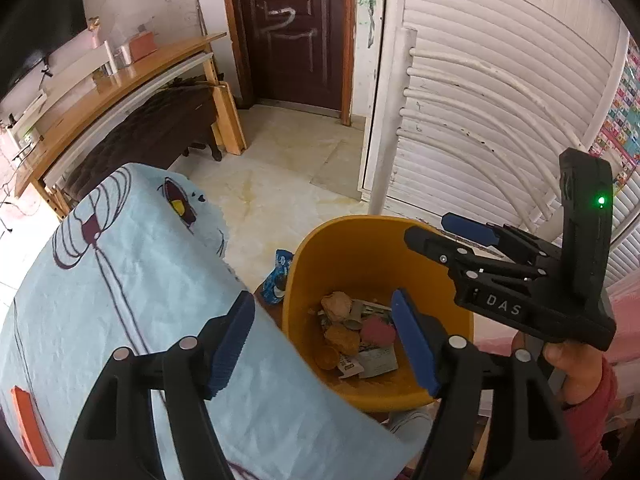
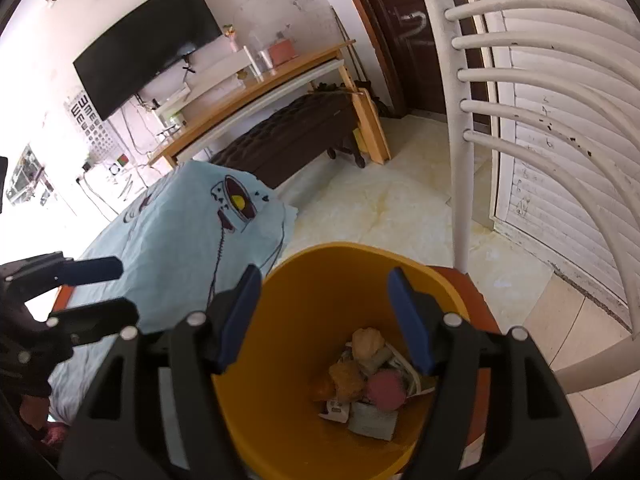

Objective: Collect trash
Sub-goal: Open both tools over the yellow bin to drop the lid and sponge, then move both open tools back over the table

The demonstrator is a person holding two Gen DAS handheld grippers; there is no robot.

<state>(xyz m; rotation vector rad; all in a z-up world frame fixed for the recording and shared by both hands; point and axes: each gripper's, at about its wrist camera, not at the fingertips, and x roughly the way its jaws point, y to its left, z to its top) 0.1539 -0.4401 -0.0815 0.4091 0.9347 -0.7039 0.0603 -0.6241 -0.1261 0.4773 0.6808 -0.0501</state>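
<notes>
The trash (image 2: 368,376) lies in a heap at the bottom of the yellow bin (image 2: 280,360): two tan crumpled lumps, a pink round piece, a small orange piece and several folded printed papers, all touching one another. In the left wrist view the same heap (image 1: 356,332) sits low in the bin (image 1: 360,248), toward the side nearest the camera.

The right gripper (image 2: 324,312) hangs over the bin's mouth with its blue-padded jaws spread wide and nothing between them; the heap shows through the gap. The left gripper (image 1: 324,336) is likewise spread and empty, one finger over the table's edge and the other over the bin's inside. In the left wrist view the right gripper (image 1: 440,236) reaches in from the right above the bin's far rim, held by a hand (image 1: 576,364) in a red sleeve.

The bin stands just beside the table, which is covered by a pale blue cloth (image 1: 132,280) printed with dark line drawings. An orange flat object (image 1: 30,424) lies near the cloth's left edge. A blue printed wrapper (image 1: 278,280) lies in the gap between the cloth's edge and the bin's outer wall.

Beyond are a pale tiled floor (image 1: 280,168), a white slatted chair (image 2: 520,120), a dark brown door (image 1: 292,28), a wooden desk (image 2: 256,88) with a dark bench beneath it, and a black screen (image 2: 148,44) on the wall.
</notes>
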